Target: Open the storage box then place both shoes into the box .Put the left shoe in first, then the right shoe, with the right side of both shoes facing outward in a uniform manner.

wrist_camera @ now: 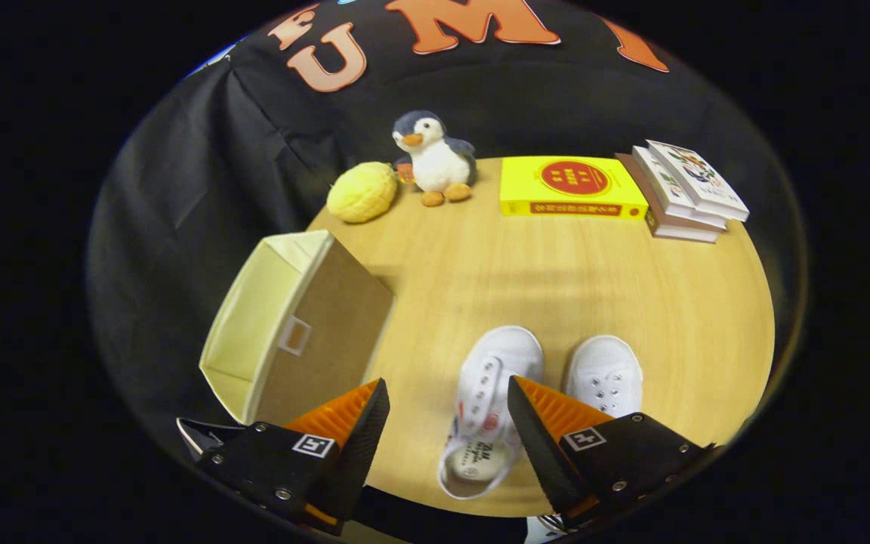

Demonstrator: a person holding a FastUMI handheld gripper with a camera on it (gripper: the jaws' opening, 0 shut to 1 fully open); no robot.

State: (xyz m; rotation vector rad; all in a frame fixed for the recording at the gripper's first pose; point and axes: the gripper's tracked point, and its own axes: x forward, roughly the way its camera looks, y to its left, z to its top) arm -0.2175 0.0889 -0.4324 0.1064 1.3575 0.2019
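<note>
Round wooden table (pixel 556 279) carries 2 light, soft white canvas shoes (pixel 492 400) near its front edge, gripper (pixel 448 423) wide open, empty; grip the stiffer heel collar.

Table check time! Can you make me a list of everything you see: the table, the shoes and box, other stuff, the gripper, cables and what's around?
Surface: round wooden table.
Job's things: open box lies on its side at the table's edge, beyond the left finger; left shoe lies between the fingers; right shoe beside it, beyond the right finger.
Clutter: penguin, yellow ball, yellow book, book stack, all at the far side.
Grippers: gripper open, fingers apart either side of the left shoe, not pressing it.
Cables: nothing seen.
Surroundings: black cloth wall.
</note>
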